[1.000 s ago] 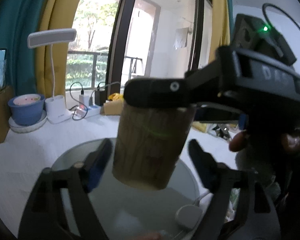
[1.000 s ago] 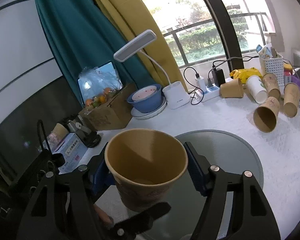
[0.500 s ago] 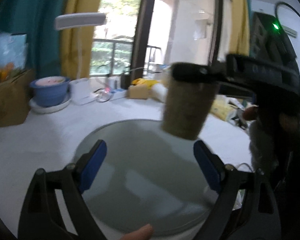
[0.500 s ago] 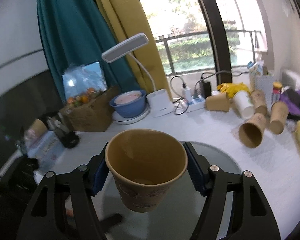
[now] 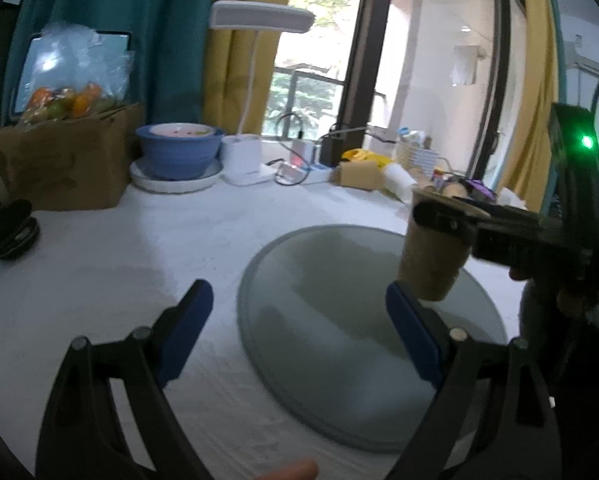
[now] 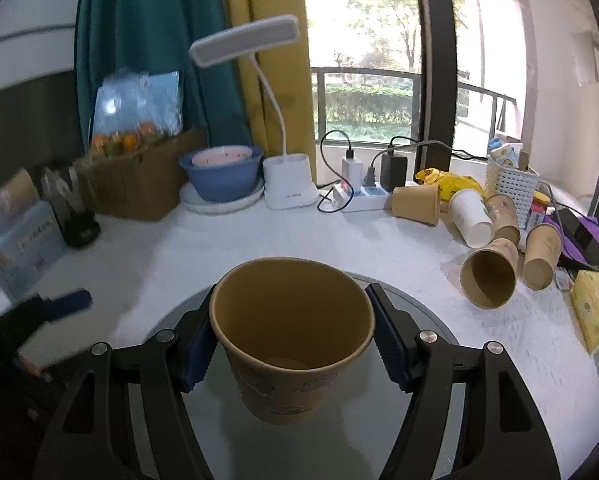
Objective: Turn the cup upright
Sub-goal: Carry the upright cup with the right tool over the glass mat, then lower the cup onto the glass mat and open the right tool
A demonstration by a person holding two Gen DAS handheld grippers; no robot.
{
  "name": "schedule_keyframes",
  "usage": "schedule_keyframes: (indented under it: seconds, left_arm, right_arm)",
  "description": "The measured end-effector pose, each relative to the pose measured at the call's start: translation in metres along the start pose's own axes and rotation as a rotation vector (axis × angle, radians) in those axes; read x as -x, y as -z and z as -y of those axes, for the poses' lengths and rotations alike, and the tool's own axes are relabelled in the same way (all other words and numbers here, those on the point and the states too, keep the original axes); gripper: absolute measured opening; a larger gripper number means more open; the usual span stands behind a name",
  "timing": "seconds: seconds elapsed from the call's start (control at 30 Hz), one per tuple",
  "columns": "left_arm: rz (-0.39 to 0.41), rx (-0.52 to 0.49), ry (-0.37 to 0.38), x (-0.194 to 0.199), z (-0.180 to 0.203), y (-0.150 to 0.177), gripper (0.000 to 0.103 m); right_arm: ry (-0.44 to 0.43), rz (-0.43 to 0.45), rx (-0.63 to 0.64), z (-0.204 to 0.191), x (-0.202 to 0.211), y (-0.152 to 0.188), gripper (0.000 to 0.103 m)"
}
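Left wrist view: left gripper (image 5: 297, 322) spread wide, nothing between the fingers, over the white table (image 5: 139, 248) at the near-left edge of the grey round mat (image 5: 339, 360). Brown paper cup (image 5: 433, 258) is far right, mouth up, above the mat. Right wrist view: right gripper (image 6: 292, 342) pinches the cup (image 6: 291, 340) at its rim — upright, over the mat (image 6: 431, 320); spare cups (image 6: 489, 278) lie far right.

A home room: curtains (image 6: 147, 40) by a balcony window (image 6: 363, 60), desk lamp (image 6: 259, 80), fruit box (image 6: 139, 176).
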State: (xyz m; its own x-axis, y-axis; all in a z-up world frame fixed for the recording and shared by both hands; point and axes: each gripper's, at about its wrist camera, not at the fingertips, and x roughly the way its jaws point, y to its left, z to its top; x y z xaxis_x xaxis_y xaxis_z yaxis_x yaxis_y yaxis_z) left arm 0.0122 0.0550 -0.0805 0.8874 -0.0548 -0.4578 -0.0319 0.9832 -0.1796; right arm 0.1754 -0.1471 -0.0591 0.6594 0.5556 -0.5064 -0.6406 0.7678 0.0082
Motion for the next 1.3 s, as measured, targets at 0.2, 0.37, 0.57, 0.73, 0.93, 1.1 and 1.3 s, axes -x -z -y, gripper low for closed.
schedule_keyframes:
  seconds: [0.2, 0.37, 0.57, 0.73, 0.93, 1.1, 1.3]
  left_arm:
    - [-0.020, 0.048, -0.047, -0.009, -0.009, -0.003, 0.090]
    - [-0.019, 0.064, -0.063, -0.013, -0.012, -0.004, 0.089]
    - [-0.028, 0.071, -0.066, -0.015, -0.012, -0.004, 0.089]
    - [-0.029, 0.076, -0.065, -0.015, -0.011, -0.004, 0.089]
    - [-0.029, 0.076, -0.067, -0.014, -0.010, -0.004, 0.090]
    - [-0.034, 0.073, -0.066, -0.015, -0.010, -0.004, 0.089]
    - [-0.036, 0.068, -0.069, -0.016, -0.008, -0.005, 0.090]
  right_arm:
    - [0.048, 0.014, 0.063, -0.011, -0.010, 0.009, 0.072]
    - [0.048, 0.014, 0.082, -0.017, -0.018, 0.009, 0.072]
    - [0.057, -0.015, 0.092, -0.018, -0.025, 0.008, 0.072]
    - [0.059, -0.047, 0.089, -0.018, -0.029, 0.009, 0.072]
    - [0.063, -0.069, 0.083, -0.017, -0.032, 0.010, 0.072]
    - [0.062, -0.073, 0.075, -0.016, -0.032, 0.010, 0.074]
    - [0.052, -0.098, 0.067, -0.013, -0.034, 0.011, 0.074]
